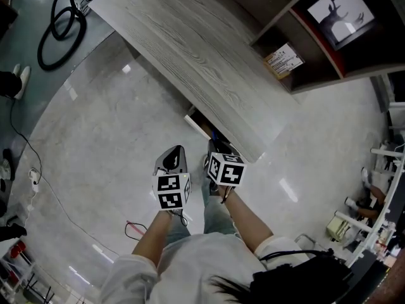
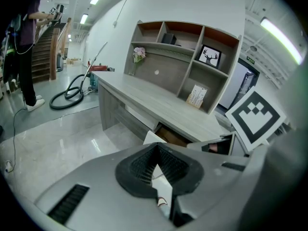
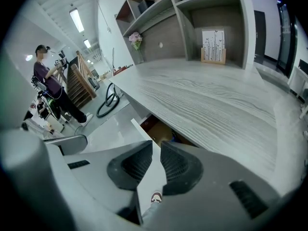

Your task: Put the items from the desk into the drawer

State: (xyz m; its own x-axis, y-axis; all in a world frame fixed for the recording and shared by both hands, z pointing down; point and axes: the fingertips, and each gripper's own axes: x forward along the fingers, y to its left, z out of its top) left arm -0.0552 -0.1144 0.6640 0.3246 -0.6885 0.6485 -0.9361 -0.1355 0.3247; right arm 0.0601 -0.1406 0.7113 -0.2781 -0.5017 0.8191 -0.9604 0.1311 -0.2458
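The pale wooden desk (image 1: 190, 49) (image 2: 159, 102) (image 3: 216, 95) has a bare top. Under its near end a drawer (image 1: 197, 124) (image 2: 166, 134) stands pulled out, brown inside with a white front panel (image 3: 139, 129). My right gripper (image 1: 214, 147) (image 3: 155, 150) is at the near end of that panel; its jaws stand narrowly apart with the white panel edge running between them. My left gripper (image 1: 174, 152) (image 2: 155, 148) hangs just left of the drawer, jaws closed tip to tip on nothing. What lies inside the drawer is mostly hidden.
A shelf unit at the desk's back holds a deer picture (image 1: 338, 8) and a printed card (image 1: 283, 60). A black hose (image 1: 60, 27) coils on the glossy floor beyond the desk's far end. A person (image 3: 48, 81) stands near stairs. A thin cable (image 1: 134, 228) lies by my feet.
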